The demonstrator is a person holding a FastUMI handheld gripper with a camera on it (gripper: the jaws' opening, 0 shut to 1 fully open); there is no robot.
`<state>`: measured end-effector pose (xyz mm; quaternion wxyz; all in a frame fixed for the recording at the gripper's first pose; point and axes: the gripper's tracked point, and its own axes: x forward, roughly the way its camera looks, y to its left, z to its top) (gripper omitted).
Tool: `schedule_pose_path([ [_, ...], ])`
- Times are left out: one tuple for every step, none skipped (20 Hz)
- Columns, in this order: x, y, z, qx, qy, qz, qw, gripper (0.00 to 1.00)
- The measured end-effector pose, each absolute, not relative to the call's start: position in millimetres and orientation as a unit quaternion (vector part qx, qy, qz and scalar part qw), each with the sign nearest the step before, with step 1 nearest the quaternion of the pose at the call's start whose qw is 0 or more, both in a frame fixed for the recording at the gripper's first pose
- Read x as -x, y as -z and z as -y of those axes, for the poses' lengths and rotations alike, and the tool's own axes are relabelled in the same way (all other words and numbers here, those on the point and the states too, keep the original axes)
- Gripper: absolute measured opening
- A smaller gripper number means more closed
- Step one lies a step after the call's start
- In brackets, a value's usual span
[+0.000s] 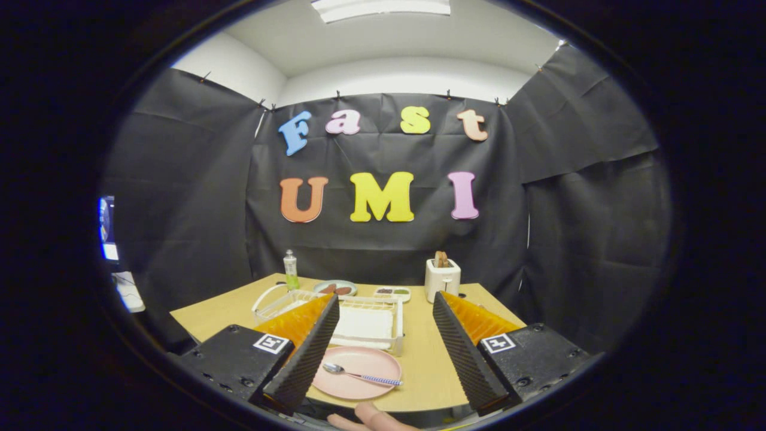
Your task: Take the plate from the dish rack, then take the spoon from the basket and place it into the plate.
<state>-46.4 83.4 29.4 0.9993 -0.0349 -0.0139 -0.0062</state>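
We see the gripper point(383, 353) with fingers spread wide and nothing between them; the bare wooden table point(428, 365) right of the dish rack point(368, 326) is an open lane running back to the toaster point(442, 278). In front of the dish rack, the pink plate point(357, 372) with the spoon point(359, 375) on it blocks the near edge. Left of the rack stands a white basket point(281, 301); behind it a bottle point(291, 270), a dish point(335, 288) and a small tray point(392, 293) fill the back row.
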Motion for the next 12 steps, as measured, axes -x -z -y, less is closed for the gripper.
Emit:
schedule_pose_path([
  [44.9, -28.3, -81.0, 0.036, 0.008, 0.012, 0.999, 1.0],
  [43.8, -26.5, -80.1, 0.038, 0.01, 0.011, 0.999, 1.0],
  [41.6, -24.9, -78.5, 0.038, 0.011, 0.009, 0.999, 1.0],
  [41.5, -23.6, -78.4, 0.037, 0.012, 0.007, 0.999, 1.0],
  [40.4, -21.5, -77.3, 0.034, 0.012, 0.003, 0.999, 1.0],
  [40.2, -20.7, -77.5, 0.031, 0.01, 0.001, 0.999, 1.0],
  [39.2, -19.7, -77.3, 0.027, 0.009, -0.001, 1.0, 1.0],
  [39.4, -19.3, -77.2, 0.024, 0.008, -0.002, 1.0, 1.0],
  [39.0, -19.6, -76.6, 0.022, 0.008, -0.002, 1.0, 1.0],
  [39.2, -20.6, -75.4, 0.021, 0.009, -0.003, 1.0, 1.0],
  [38.5, -19.9, -75.0, 0.021, 0.009, -0.003, 1.0, 1.0],
  [38.4, -19.7, -75.8, 0.023, 0.009, -0.005, 1.0, 1.0],
])
